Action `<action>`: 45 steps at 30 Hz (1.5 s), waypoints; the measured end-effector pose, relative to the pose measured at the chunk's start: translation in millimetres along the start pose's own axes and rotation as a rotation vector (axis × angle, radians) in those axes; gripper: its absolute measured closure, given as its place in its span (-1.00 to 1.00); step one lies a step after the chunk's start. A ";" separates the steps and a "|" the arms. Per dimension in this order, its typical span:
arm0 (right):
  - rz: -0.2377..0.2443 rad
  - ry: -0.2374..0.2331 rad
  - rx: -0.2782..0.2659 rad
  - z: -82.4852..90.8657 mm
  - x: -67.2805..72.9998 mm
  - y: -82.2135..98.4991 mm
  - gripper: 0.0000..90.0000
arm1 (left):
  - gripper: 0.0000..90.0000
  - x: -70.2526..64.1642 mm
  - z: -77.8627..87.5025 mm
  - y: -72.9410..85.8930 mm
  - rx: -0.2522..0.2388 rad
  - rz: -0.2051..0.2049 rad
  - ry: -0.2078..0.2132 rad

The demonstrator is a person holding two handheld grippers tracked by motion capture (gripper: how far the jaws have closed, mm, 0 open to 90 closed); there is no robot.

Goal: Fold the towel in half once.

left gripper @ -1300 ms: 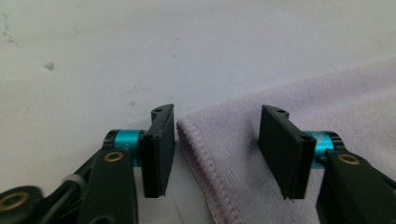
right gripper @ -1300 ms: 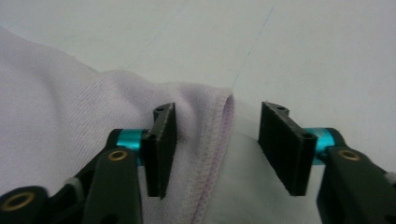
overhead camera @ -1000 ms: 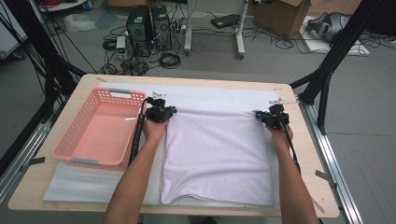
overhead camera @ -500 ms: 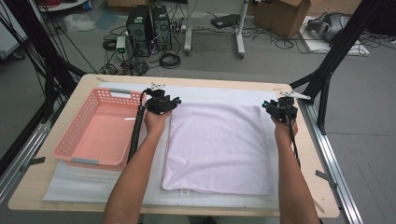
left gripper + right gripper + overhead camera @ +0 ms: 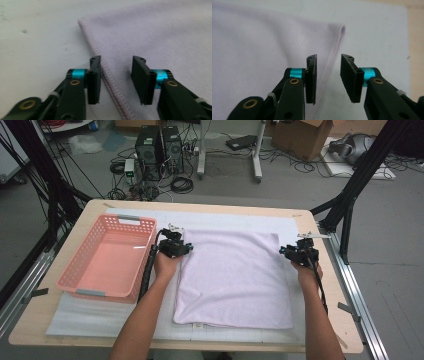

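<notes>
Left fingers: 2 black pads stand a moderate way apart, gripping nothing; they opened and have just been closing a little, with only the towel's hem under the gap between them.
Left gripper: poised over the left hem of the towel, 1 pad over the white mat, the other over the cloth. From the high view the left gripper sits just back from the towel's far left corner.
Right fingers: also parted about as wide, empty; these jaws have just been opening, and the towel's folded edge runs up between them untouched.
Right gripper: aimed along the towel's right edge, near its far right corner. In the high view the right gripper is just off that edge.
Towel: pale lilac, lying flat and spread on the mat in the middle of the table, corners squared, a small label at its near edge.
Mat: white sheet under the towel, showing on all sides.
Basket: pink, slotted, to the left of the left hand, near it but apart from the towel.
Table: light wood, rounded corners.
</notes>
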State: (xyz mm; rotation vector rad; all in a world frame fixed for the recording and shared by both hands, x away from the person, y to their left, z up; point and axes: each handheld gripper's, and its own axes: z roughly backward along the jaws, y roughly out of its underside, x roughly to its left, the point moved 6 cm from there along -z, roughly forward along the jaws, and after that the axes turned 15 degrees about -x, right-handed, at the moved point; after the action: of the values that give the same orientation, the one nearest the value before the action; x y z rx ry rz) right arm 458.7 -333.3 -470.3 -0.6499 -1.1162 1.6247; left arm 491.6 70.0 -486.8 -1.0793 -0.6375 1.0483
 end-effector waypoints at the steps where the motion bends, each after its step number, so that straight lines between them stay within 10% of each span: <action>1: 0.018 -0.006 0.020 -1.7 2.7 3.2 0.42 | 0.29 2.7 -0.5 -0.4 -0.001 0.017 -0.017; 5: 0.065 -0.011 0.013 1.8 13.1 -1.4 0.49 | 0.22 6.4 2.8 -2.3 -0.001 0.052 -0.044; 12: 0.082 -0.083 0.073 10.6 27.2 6.1 0.79 | 0.08 -6.4 17.8 -8.9 -0.056 0.097 0.081; 20: 0.103 0.114 0.074 22.1 3.2 22.0 0.84 | -0.15 -22.6 31.6 -15.4 -0.123 0.129 0.247; 23: 0.010 0.078 -0.035 38.8 0.6 15.7 0.72 | -0.24 -22.7 38.5 -16.3 -0.167 0.129 0.259; 30: 0.037 -0.064 -0.179 78.5 11.0 9.1 -0.04 | -0.55 -25.9 53.1 -25.8 -0.193 0.108 0.274; 38: 0.075 -0.111 -0.212 99.7 20.7 15.1 -0.52 | -0.56 -29.2 66.9 -28.9 -0.223 0.091 0.292; 45: 0.095 -0.123 -0.206 97.3 24.0 13.5 -0.56 | -0.55 -30.0 78.8 -28.4 -0.252 0.090 0.321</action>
State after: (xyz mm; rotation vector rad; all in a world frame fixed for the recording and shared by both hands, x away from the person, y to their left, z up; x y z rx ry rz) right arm 363.4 -345.6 -438.5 -0.7533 -1.3736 1.6614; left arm 423.9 70.7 -429.2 -1.4725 -0.4717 0.8594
